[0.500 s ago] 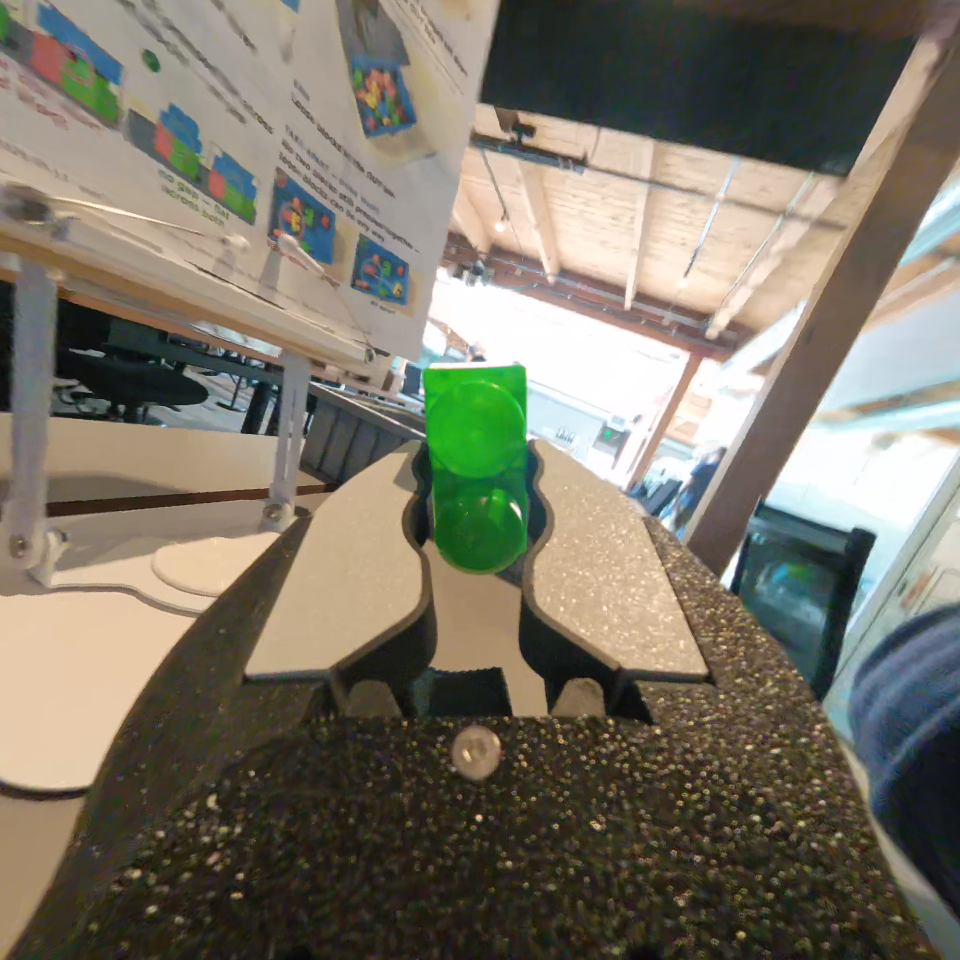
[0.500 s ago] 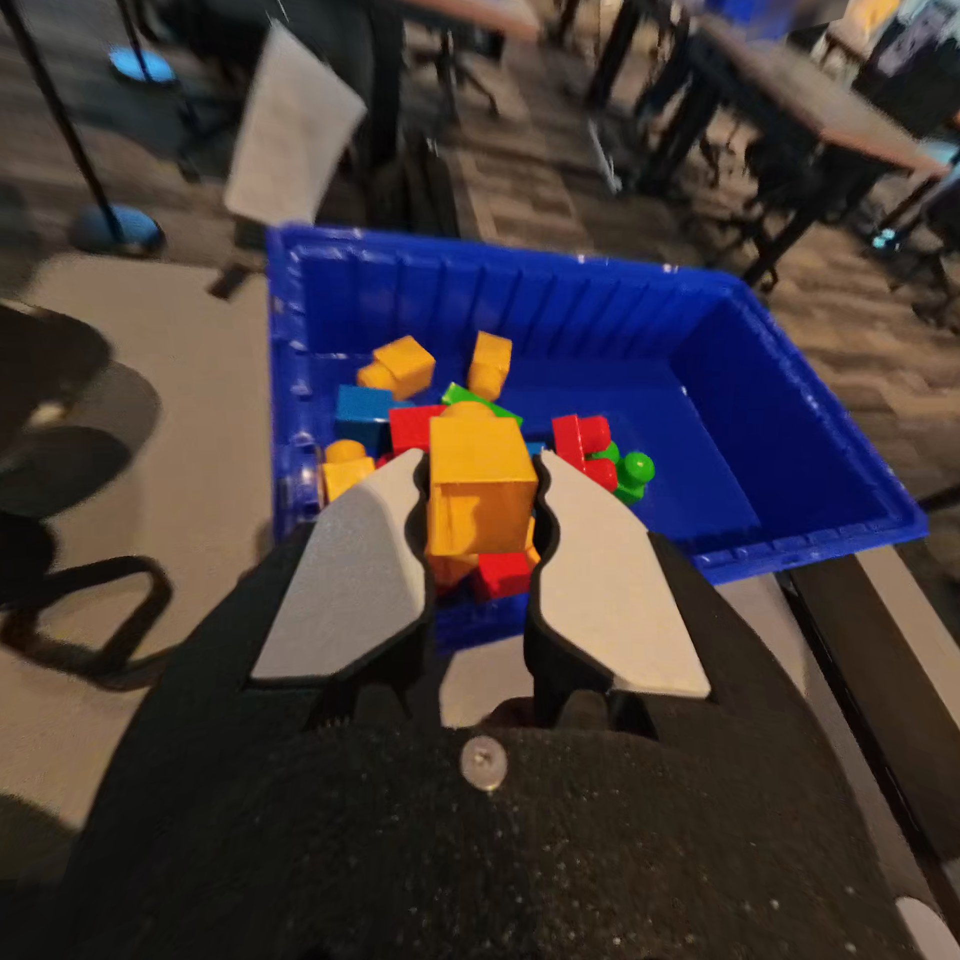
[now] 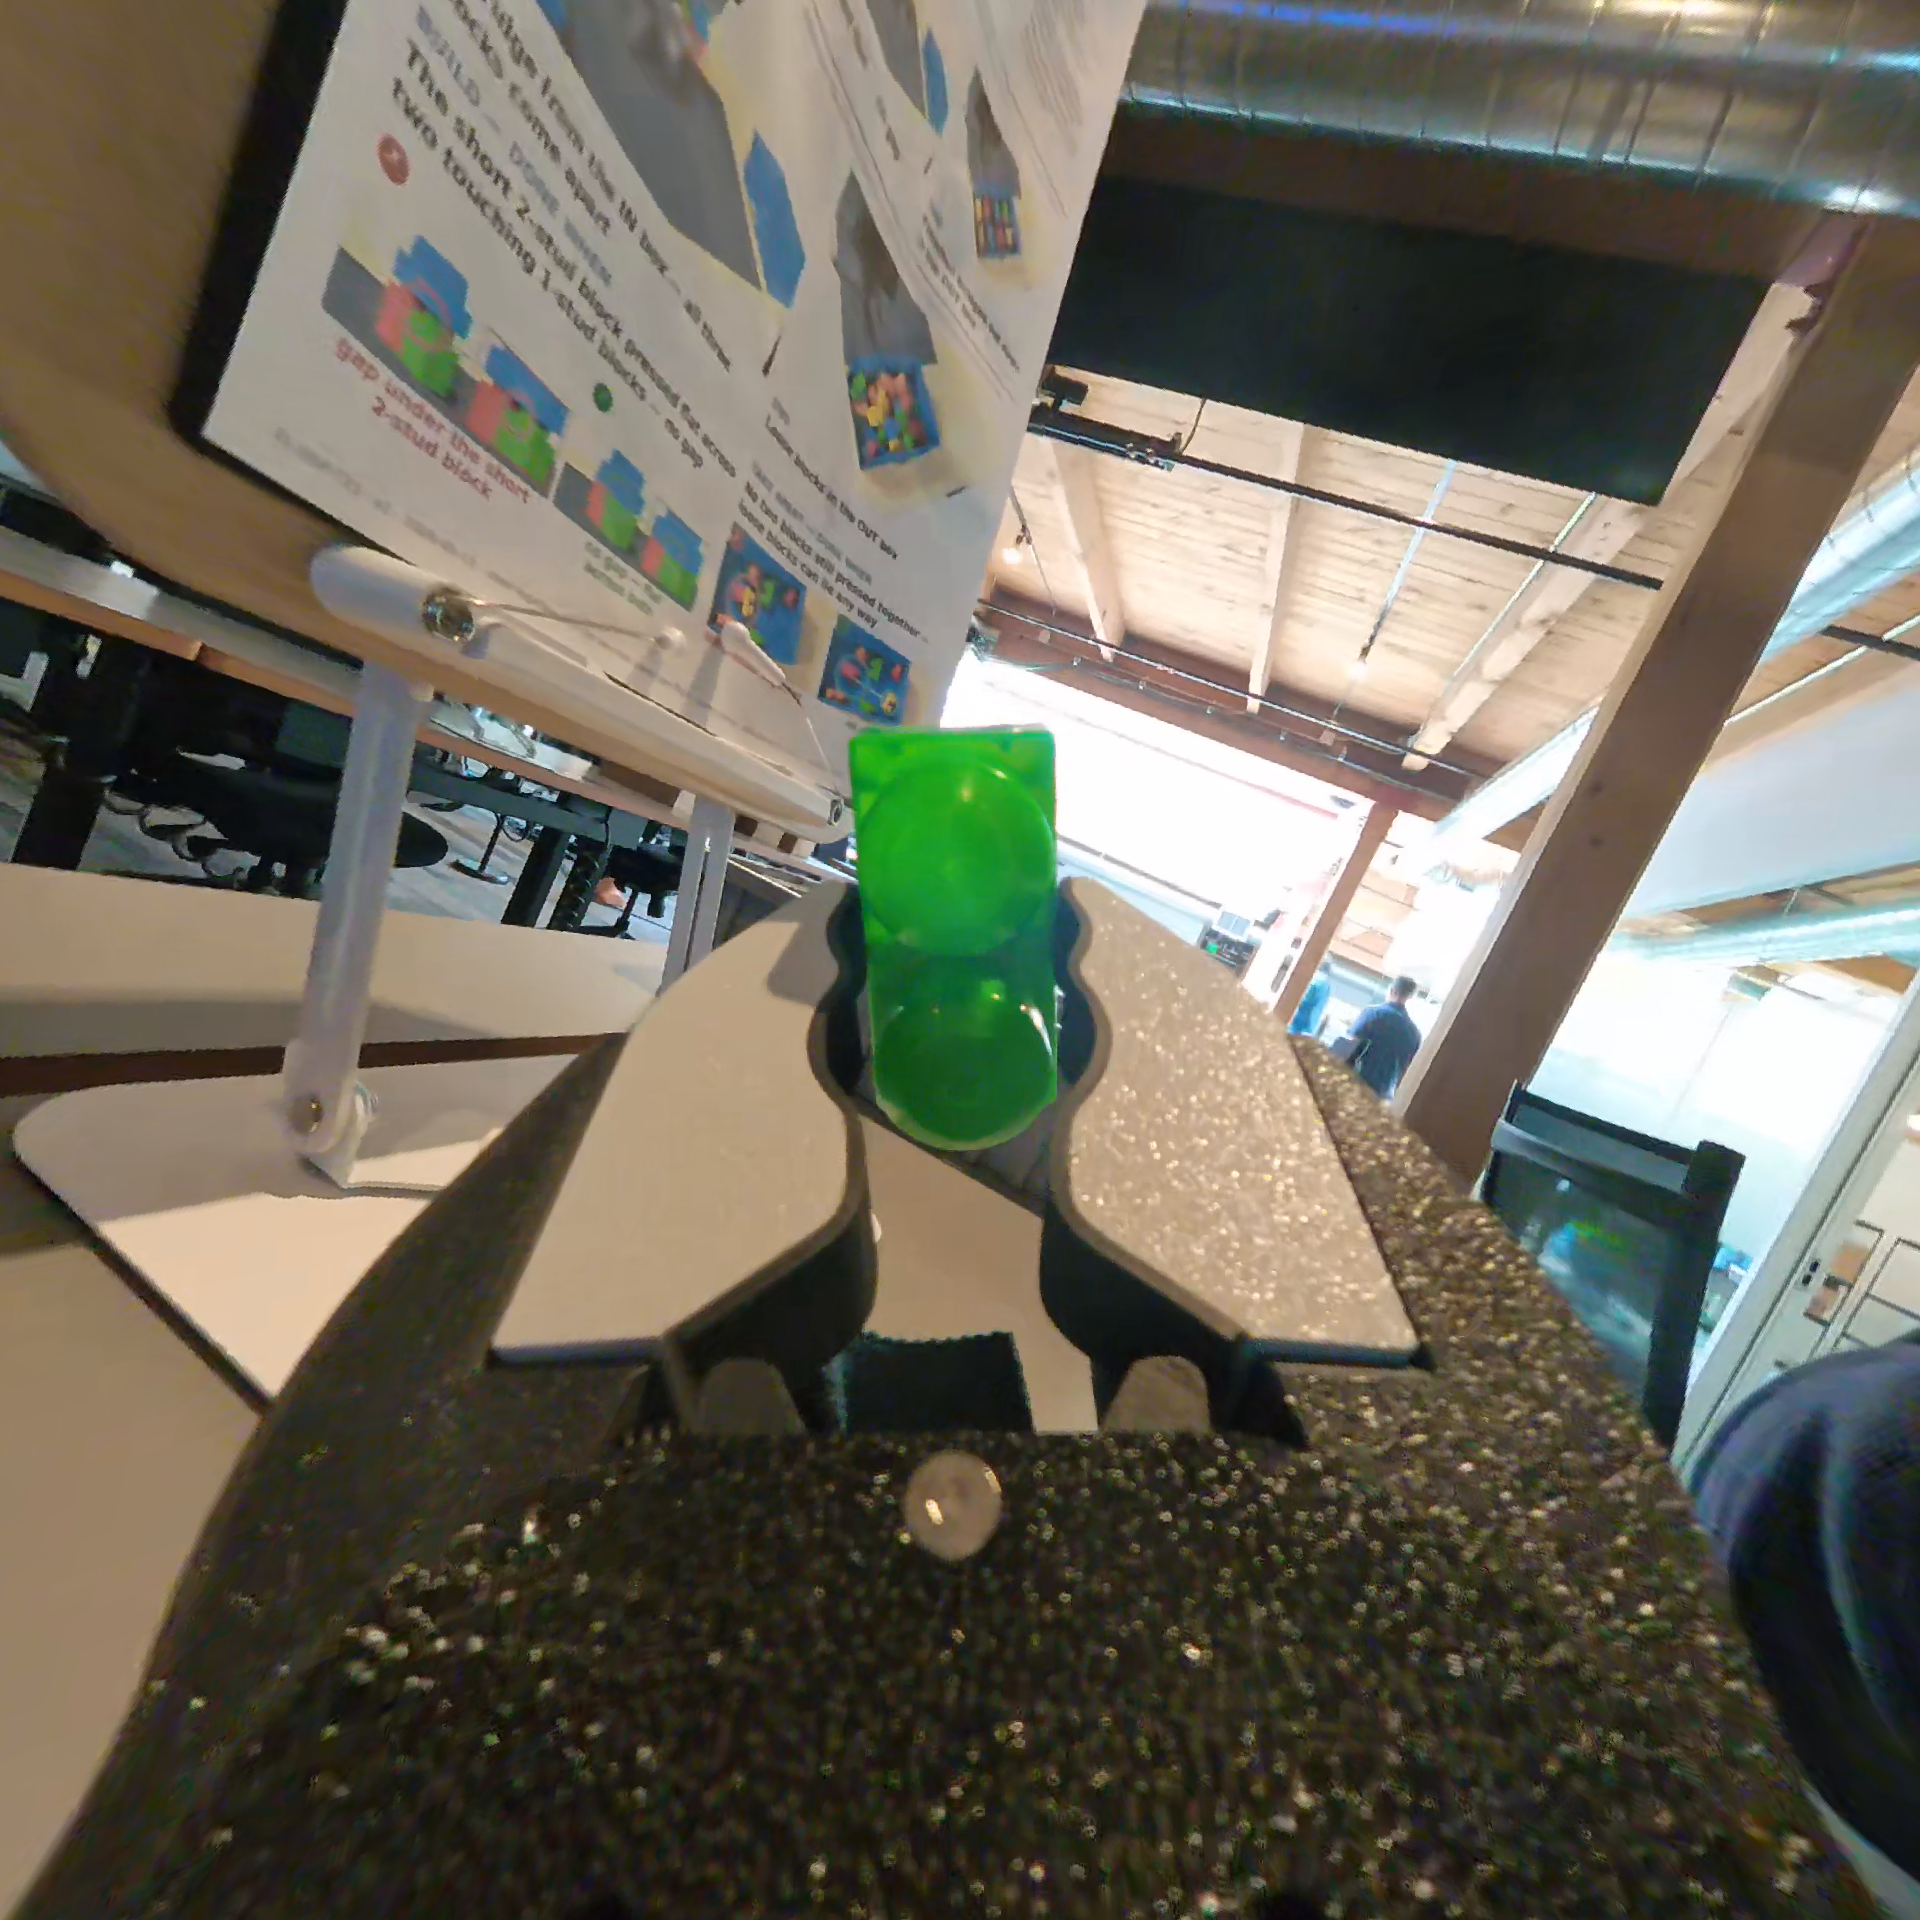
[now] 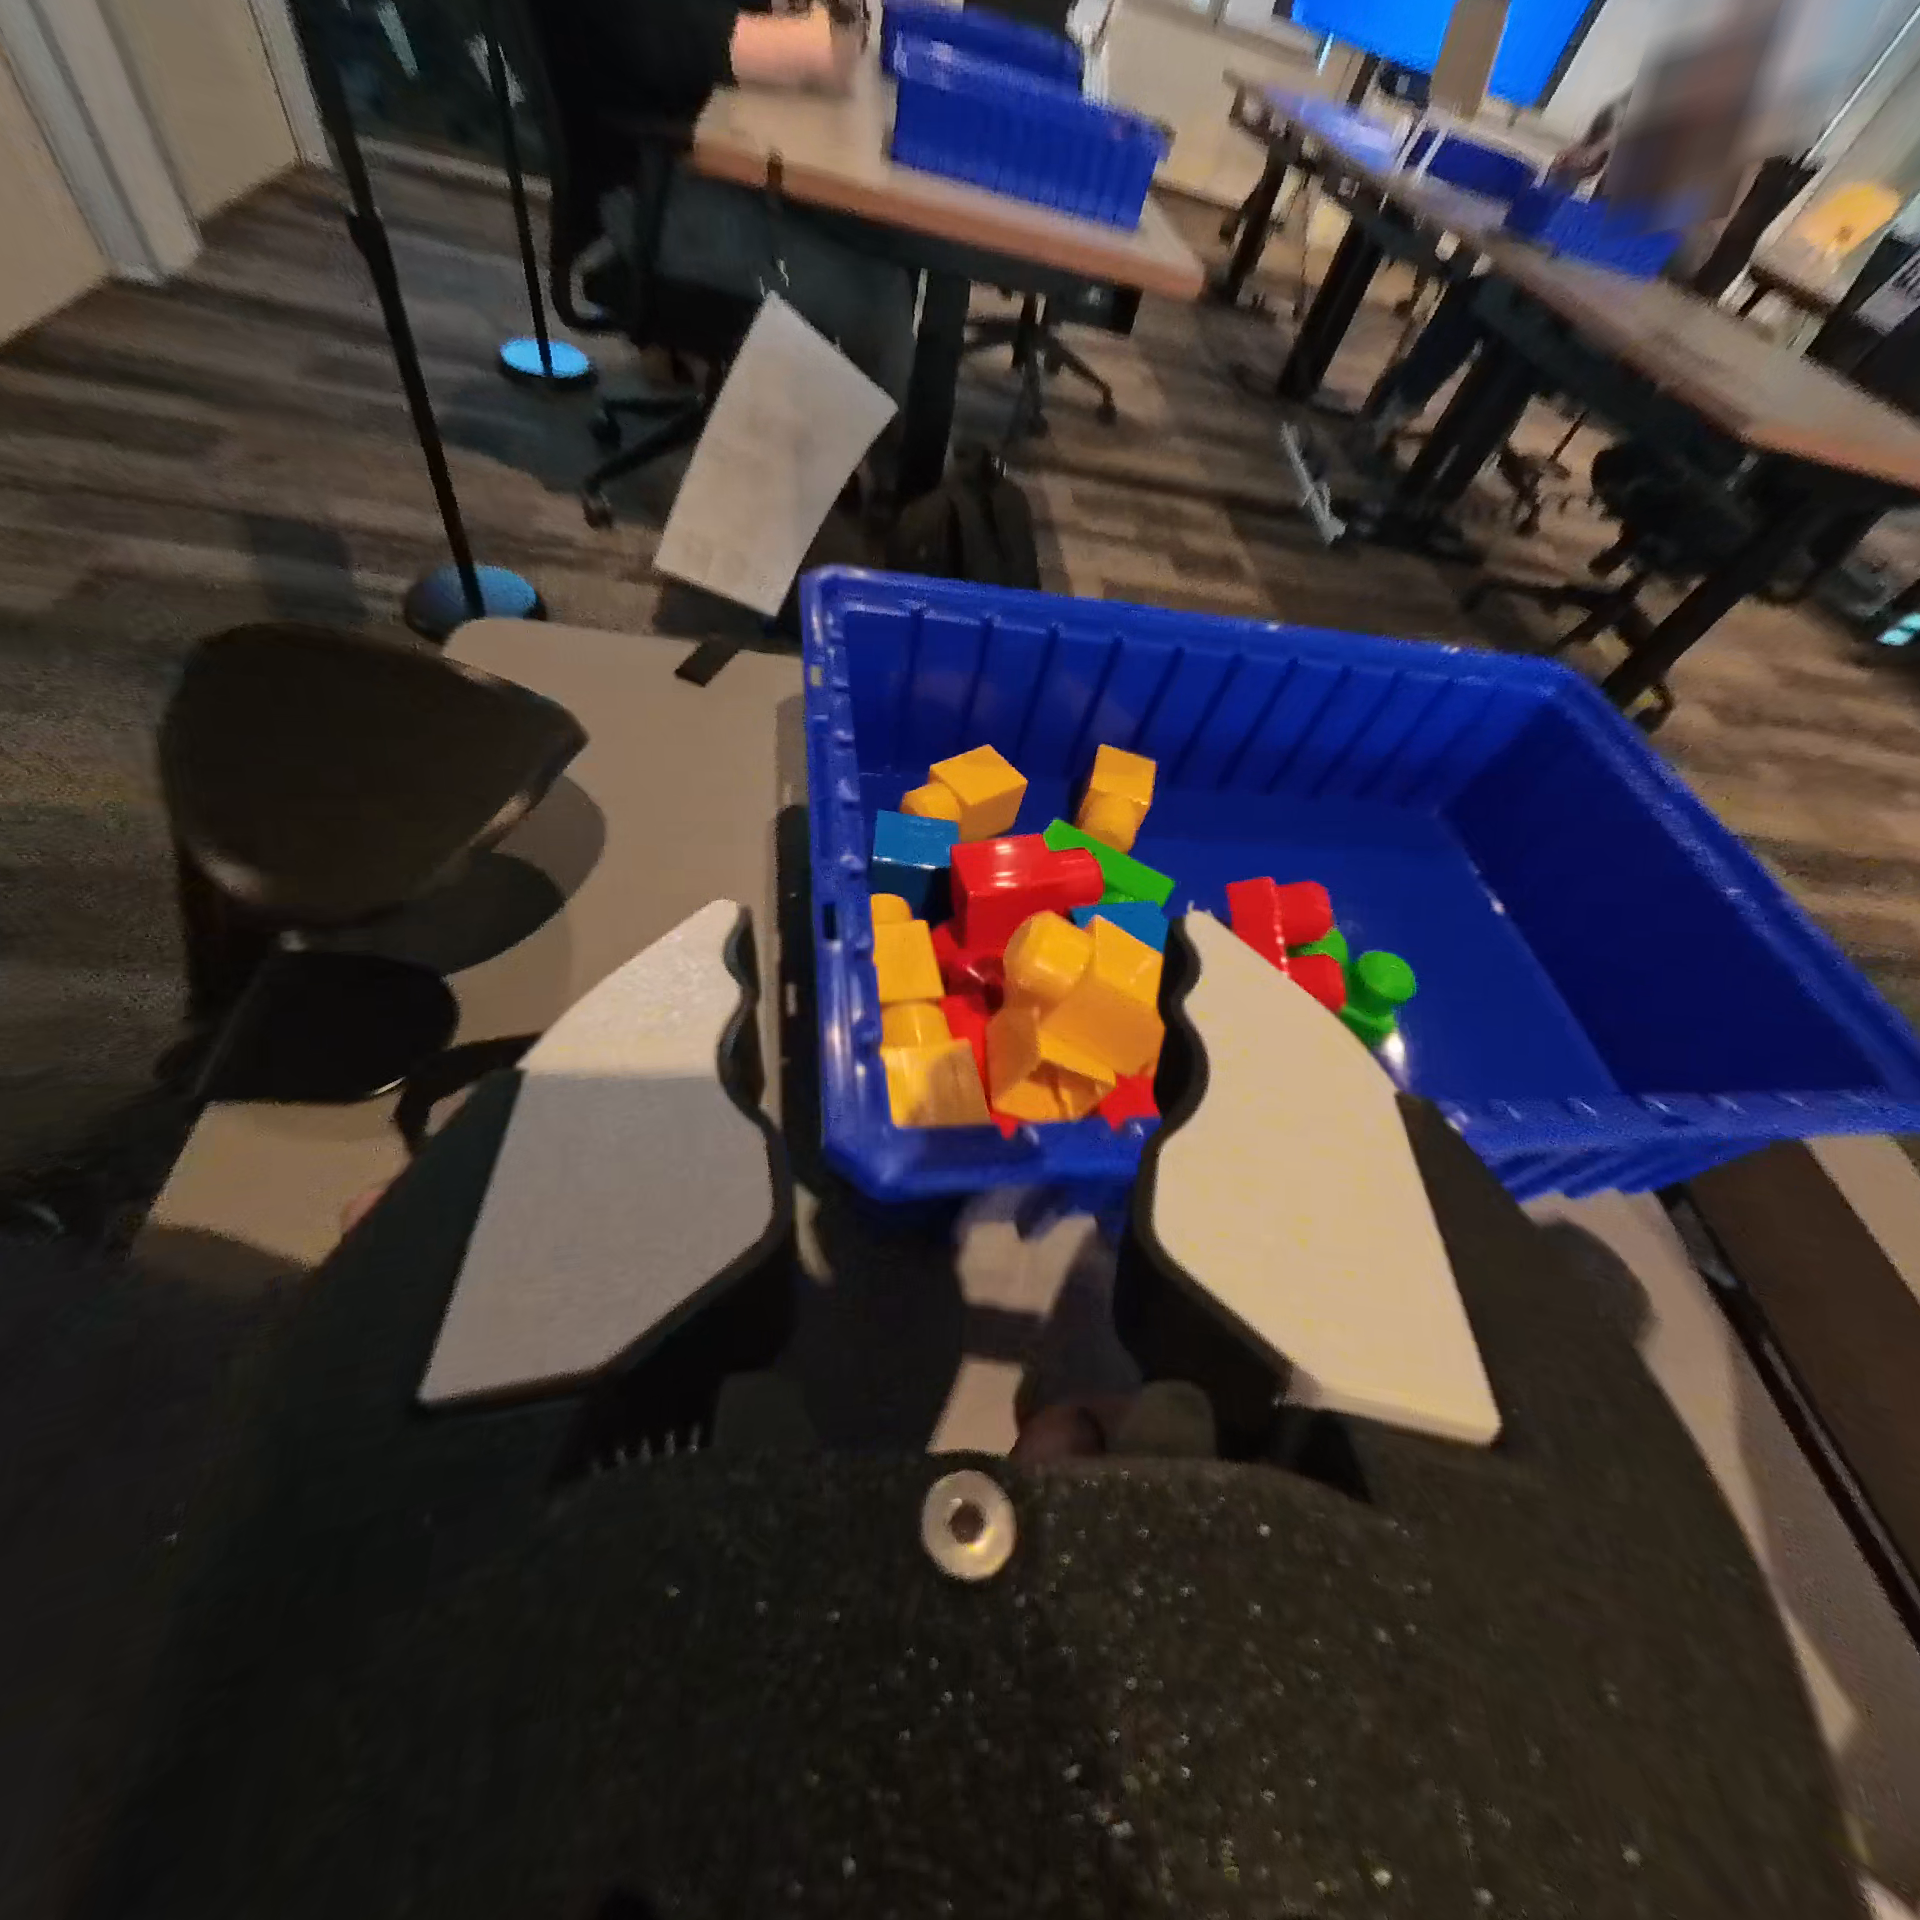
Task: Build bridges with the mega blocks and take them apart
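My left gripper (image 3: 954, 935) is shut on a green two-stud block (image 3: 954, 935), held up in the air with its studs facing the camera. My right gripper (image 4: 961, 935) is open and empty, its fingers spread above the near left corner of a blue bin (image 4: 1558, 831). In the bin lies a heap of yellow, red, blue and green blocks. A yellow block (image 4: 1091, 997) lies on top of the heap just below the open fingers.
A white stand (image 3: 343, 935) carries an instruction sheet (image 3: 675, 312) at the left of the left wrist view. A wooden post (image 3: 1662, 675) rises at the right. A black chair (image 4: 343, 769) stands left of the bin; desks with more blue bins (image 4: 1018, 125) stand behind. Across from one pair of fingers to the other is roughly 25 centimeters.
My right gripper has opened and let go of the yellow block, which now lies on the heap in the bin. My left gripper still holds the green block and has tilted slightly.
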Available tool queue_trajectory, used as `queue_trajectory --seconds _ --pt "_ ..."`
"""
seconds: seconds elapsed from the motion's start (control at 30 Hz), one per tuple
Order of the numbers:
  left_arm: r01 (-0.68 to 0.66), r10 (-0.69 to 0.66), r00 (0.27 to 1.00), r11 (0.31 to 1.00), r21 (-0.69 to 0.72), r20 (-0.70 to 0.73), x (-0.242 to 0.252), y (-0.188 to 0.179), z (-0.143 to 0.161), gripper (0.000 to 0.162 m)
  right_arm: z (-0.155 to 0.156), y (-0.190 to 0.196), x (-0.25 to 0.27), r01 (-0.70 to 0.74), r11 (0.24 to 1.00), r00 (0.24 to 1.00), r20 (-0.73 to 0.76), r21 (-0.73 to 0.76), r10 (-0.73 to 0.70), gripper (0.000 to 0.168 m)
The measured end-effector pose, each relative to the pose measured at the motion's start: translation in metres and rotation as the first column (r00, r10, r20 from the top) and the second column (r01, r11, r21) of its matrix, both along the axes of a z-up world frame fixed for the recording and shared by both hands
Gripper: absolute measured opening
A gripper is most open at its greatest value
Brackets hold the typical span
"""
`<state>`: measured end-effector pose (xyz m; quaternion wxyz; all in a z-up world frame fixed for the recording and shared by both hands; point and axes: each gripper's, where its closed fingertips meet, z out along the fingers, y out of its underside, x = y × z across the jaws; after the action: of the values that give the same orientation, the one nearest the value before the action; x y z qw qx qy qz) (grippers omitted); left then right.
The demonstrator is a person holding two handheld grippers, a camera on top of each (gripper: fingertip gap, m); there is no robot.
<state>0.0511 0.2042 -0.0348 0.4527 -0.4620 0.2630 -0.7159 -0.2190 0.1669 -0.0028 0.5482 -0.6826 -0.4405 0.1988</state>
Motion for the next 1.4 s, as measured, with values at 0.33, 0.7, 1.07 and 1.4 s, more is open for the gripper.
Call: queue_trajectory --seconds 0.33,0.7,1.07,1.4 --pt "0.028 -0.027 1.0 0.995 0.097 -0.009 -0.012 -0.006 0.002 0.034 0.037 -0.012 0.225 0.322 0.946 0.941 -0.123 0.041 -0.315 0.062" --pt "0.212 -0.216 0.976 0.962 0.172 0.005 -0.014 -0.04 0.005 0.034 -0.037 -0.01 0.278 0.168 0.929 0.971 -0.105 -0.329 -0.213 0.073" --pt "0.331 -0.333 0.943 0.937 0.112 -0.001 -0.011 -0.053 0.004 0.034 -0.046 -0.021 0.261 0.043 0.966 0.997 -0.044 -0.254 -0.056 0.037" --pt "0.242 -0.244 0.969 0.969 0.048 0.042 -0.018 -0.034 0.011 0.034 -0.032 -0.015 0.275 0.106 0.993 0.986 0.124 0.058 -0.112 0.037"
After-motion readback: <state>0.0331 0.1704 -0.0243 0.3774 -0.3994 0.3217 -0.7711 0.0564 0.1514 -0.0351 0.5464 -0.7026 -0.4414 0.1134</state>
